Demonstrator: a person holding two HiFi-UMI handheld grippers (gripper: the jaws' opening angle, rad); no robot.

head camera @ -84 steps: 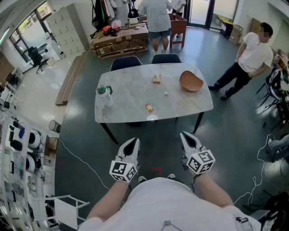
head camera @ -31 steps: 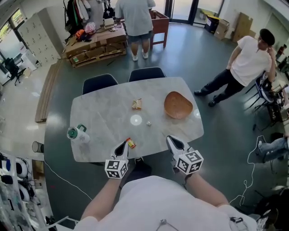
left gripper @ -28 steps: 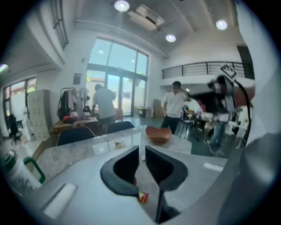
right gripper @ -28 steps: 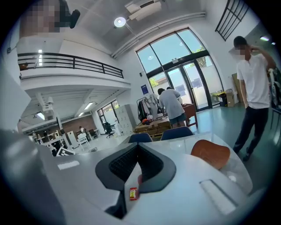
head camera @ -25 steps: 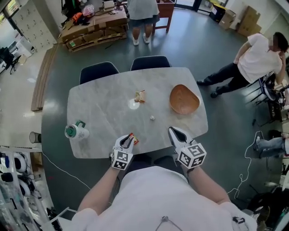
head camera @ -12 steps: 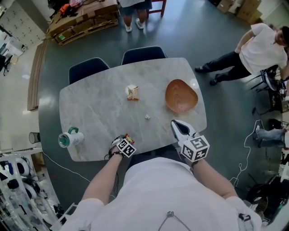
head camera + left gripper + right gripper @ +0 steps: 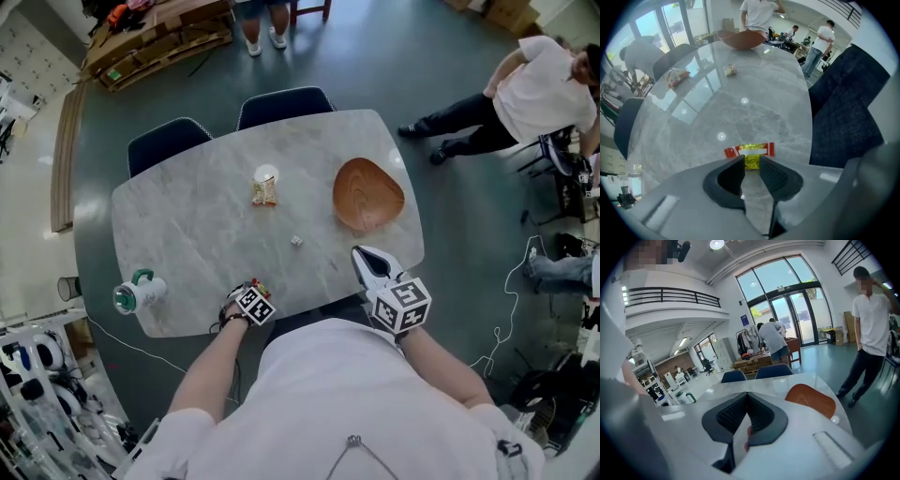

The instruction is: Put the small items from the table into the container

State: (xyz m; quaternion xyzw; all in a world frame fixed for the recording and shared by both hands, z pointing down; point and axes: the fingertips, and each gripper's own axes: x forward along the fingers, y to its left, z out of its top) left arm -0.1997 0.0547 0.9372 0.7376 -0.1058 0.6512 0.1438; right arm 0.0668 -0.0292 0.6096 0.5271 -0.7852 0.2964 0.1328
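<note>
The whole move turns on how the candy wrapper [image 7: 749, 150] lies against the left gripper [image 7: 751, 165]. In the left gripper view the wrapper sits low in the centre of the frame, flat on the table [image 7: 740, 108] and close to its near edge. Its long axis runs left to right, the same line along which the two fingers close. The fingers stand a little apart, one on each side of the yellow middle, and the red ends stick out past them to the left and right. I cannot tell whether the pads already touch it. In my judgement, closing now would pinch the middle along its length, so the wrapper may crumple or slip out. In the head view this gripper [image 7: 244, 293] points down at the wrapper [image 7: 255, 284] at the lower left of the table [image 7: 187, 225]. The right gripper [image 7: 367, 256] is well to the right of it and has its fingers [image 7: 759, 416] closed on nothing. That makes the left hand plainly the nearer one. The wooden bowl [image 7: 367, 194] where the wrapper belongs lies up and to the right, just beyond the right gripper and well apart from the wrapper.
</note>
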